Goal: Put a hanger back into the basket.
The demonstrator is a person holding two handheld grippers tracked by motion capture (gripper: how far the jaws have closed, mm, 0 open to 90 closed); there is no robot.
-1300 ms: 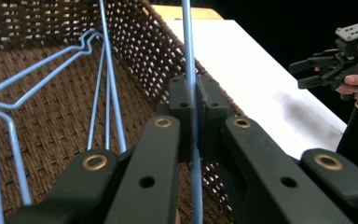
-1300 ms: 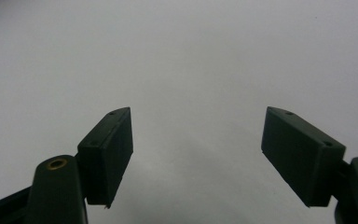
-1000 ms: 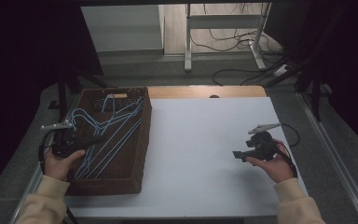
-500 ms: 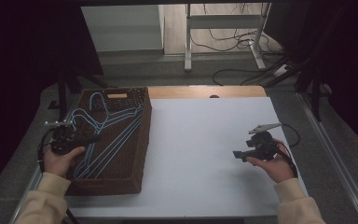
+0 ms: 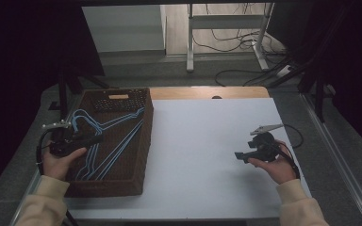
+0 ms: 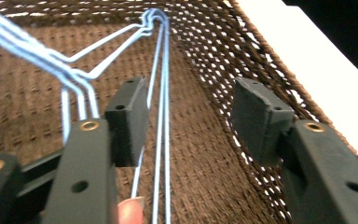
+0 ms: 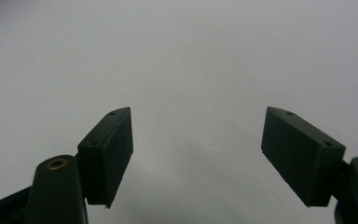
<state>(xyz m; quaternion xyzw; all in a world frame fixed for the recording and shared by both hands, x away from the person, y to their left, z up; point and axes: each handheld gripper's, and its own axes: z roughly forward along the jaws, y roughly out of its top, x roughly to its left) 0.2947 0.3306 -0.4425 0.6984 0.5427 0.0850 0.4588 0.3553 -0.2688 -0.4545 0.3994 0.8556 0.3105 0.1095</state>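
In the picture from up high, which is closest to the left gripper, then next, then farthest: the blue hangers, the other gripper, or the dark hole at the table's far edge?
1. Blue hangers: in the brown basket, right at the left gripper.
2. Dark hole: far edge, middle.
3. Right gripper: across the white table, right side.

Lab: white worktable, loose floor cables, metal stand.

White table; brown wicker basket at left edge.
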